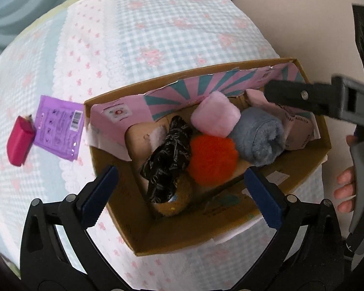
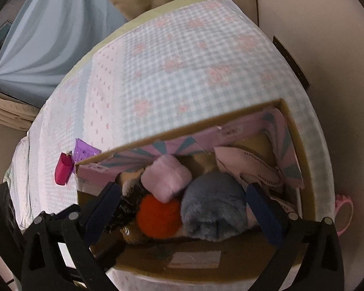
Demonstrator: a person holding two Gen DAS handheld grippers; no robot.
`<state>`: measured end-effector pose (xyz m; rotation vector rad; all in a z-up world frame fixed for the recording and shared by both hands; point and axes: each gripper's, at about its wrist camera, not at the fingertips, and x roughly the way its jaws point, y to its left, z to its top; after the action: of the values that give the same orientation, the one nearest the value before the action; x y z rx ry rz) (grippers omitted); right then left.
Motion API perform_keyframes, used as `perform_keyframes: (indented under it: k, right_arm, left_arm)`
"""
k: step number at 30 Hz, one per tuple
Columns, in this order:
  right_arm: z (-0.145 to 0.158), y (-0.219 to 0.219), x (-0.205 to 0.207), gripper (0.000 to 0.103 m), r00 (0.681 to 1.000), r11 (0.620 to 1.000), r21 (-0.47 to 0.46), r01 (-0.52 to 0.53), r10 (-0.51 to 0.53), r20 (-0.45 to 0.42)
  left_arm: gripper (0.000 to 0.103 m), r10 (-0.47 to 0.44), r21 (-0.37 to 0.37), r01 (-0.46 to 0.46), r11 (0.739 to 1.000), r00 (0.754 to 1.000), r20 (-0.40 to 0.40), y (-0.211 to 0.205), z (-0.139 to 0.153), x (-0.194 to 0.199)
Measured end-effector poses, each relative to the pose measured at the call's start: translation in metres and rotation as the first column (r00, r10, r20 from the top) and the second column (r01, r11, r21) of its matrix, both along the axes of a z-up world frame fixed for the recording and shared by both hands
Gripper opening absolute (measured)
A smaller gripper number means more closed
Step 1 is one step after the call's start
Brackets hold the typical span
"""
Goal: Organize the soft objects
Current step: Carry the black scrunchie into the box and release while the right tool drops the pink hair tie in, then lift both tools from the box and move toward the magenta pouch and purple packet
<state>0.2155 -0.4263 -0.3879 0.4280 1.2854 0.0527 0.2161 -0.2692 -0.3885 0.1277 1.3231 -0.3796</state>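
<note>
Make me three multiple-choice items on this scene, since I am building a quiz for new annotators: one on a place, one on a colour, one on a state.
1. Where does the purple packet lie?
A. Inside the cardboard box
B. On the checked cloth beside the box
C. Between the left gripper's fingers

2. What colour is the round pom-pom in the cardboard box?
A. Orange
B. Green
C. White

3. How does the left gripper stand?
A. Shut on the grey-blue rolled towel
B. Shut with nothing held
C. Open, holding nothing

Answers:
1. B: the packet rests flat on the checked cloth, next to the pink case, outside the box wall.
2. A: it is bright orange, beside the grey-blue rolled towel and the pink plush block.
3. C: its blue-padded fingers stand wide apart above the box, pressing on nothing.
</note>
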Motion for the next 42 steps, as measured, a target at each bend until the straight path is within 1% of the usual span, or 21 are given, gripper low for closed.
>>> perform_keyframes:
  k: [5, 10, 12, 14, 16, 19, 20, 24, 27, 30, 34, 37, 42]
  right_arm:
    - [0.013, 0.001, -0.013, 0.103, 1.0, 1.0, -0.022, -0.008, 0.009, 0.02]
    - [0.034, 0.002, -0.025, 0.103, 0.999, 0.999, -0.043, 0.008, -0.005, 0.054]
    - [0.046, 0.003, -0.03, 0.103, 0.997, 0.999, -0.036, 0.015, -0.013, 0.076]
    - [0.059, 0.005, -0.036, 0.103, 0.996, 0.999, -0.038, 0.017, -0.013, 0.085]
    - [0.073, 0.01, -0.043, 0.103, 0.995, 0.998, -0.063, 0.012, -0.006, 0.098]
    - [0.101, 0.023, -0.055, 0.103, 0.995, 0.99, -0.143, 0.01, 0.005, 0.098]
    - [0.111, 0.027, -0.06, 0.103, 0.994, 0.988, -0.154, 0.012, 0.004, 0.106]
    - [0.154, 0.053, -0.078, 0.103, 0.986, 0.983, -0.181, 0.01, 0.02, 0.164]
    - [0.187, 0.081, -0.091, 0.103, 0.975, 0.975, -0.222, 0.007, 0.043, 0.219]
    - [0.212, 0.109, -0.107, 0.103, 0.963, 0.968, -0.252, 0.021, 0.048, 0.265]
    - [0.231, 0.141, -0.122, 0.103, 0.95, 0.969, -0.245, 0.018, 0.059, 0.306]
    - [0.242, 0.168, -0.131, 0.103, 0.938, 0.962, -0.274, -0.001, 0.096, 0.333]
    - [0.25, 0.205, -0.133, 0.103, 0.921, 0.957, -0.288, -0.035, 0.143, 0.362]
  left_arm:
    - [0.103, 0.008, -0.009, -0.008, 1.0, 1.0, 0.011, 0.003, 0.01, -0.008]
    - [0.103, 0.007, -0.022, -0.006, 1.0, 0.999, 0.049, 0.003, 0.033, -0.019]
    - [0.103, 0.008, -0.031, -0.005, 0.999, 0.998, 0.065, 0.005, 0.043, -0.023]
    - [0.103, 0.01, -0.04, -0.006, 0.999, 0.996, 0.093, 0.01, 0.059, -0.029]
    - [0.103, 0.017, -0.049, -0.011, 0.999, 0.993, 0.116, 0.016, 0.073, -0.035]
    - [0.103, 0.037, -0.056, -0.028, 0.998, 0.986, 0.162, 0.032, 0.102, -0.045]
    - [0.103, 0.045, -0.059, -0.035, 0.998, 0.984, 0.172, 0.037, 0.11, -0.048]
    - [0.103, 0.073, -0.091, -0.054, 0.994, 0.971, 0.227, 0.071, 0.151, -0.062]
    - [0.103, 0.095, -0.098, -0.069, 0.993, 0.953, 0.287, 0.1, 0.183, -0.073]
    - [0.103, 0.125, -0.099, -0.098, 0.99, 0.936, 0.328, 0.131, 0.205, -0.079]
    - [0.103, 0.169, -0.133, -0.128, 0.983, 0.91, 0.377, 0.175, 0.231, -0.087]
    - [0.103, 0.185, -0.153, -0.132, 0.979, 0.892, 0.413, 0.206, 0.246, -0.092]
    - [0.103, 0.185, -0.163, -0.125, 0.979, 0.882, 0.433, 0.25, 0.252, -0.094]
